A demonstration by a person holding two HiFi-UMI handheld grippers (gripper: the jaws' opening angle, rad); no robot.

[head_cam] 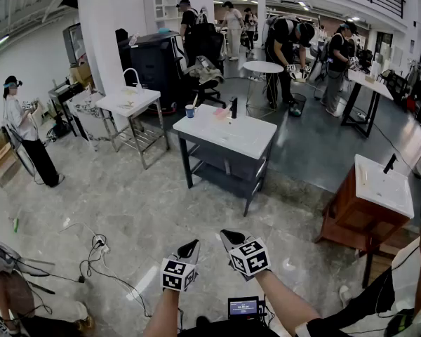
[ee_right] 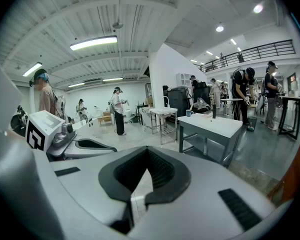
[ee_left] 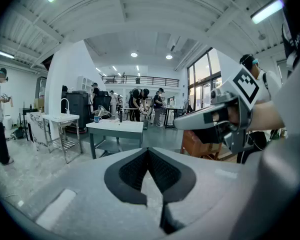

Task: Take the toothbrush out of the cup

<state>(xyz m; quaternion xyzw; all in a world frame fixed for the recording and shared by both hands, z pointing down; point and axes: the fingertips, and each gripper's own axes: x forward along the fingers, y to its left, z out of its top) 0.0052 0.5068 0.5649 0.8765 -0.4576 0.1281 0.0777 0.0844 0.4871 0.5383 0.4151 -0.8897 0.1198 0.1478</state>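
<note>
Left gripper (head_cam: 191, 246) and right gripper (head_cam: 228, 236) both closed, empty, well apart from table (head_cam: 245, 142), cup (head_cam: 190, 110) holding toothbrush (head_cam: 194, 101)

We can barely make out the cup (head_cam: 189, 111) on the far table (head_cam: 249, 137); the toothbrush (head_cam: 194, 101) in it is too small to tell apart.

- No word, brand or number is legible anywhere.
- Black-and-white square markers, coded patterns rather than letters, sit on the cubes of the left tongs (head_cam: 191, 248) and the right tongs (head_cam: 230, 239).
- The small screen (head_cam: 243, 307) shows content too small to read.
</note>
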